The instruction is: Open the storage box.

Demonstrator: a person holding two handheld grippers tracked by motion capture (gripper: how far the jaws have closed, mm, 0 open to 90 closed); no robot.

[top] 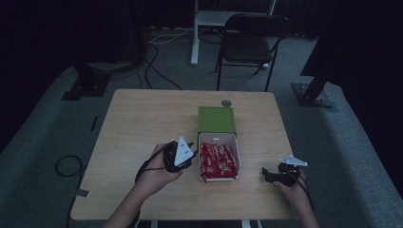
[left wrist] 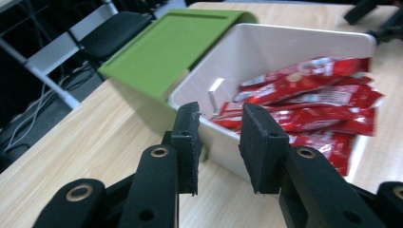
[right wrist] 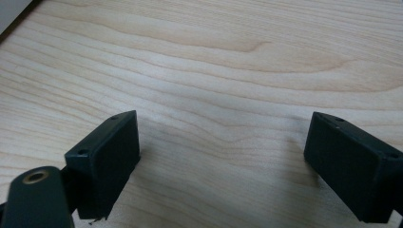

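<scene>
Several red snack packets (left wrist: 313, 102) fill the white tray (left wrist: 223, 147): light, crinkly, slippery. Left gripper (left wrist: 218, 142), nearly closed and empty, should pinch one end; right gripper (right wrist: 223, 166) gapes.

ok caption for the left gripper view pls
Left gripper, jaws narrowly apart and empty, beside a white tray of red snack packets.

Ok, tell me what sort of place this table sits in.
Probably a lab or recording studio rather than a home: dark curtains ring a grey carpet, cables trail across the floor, and a black folding chair stands behind the lone wooden table.
</scene>
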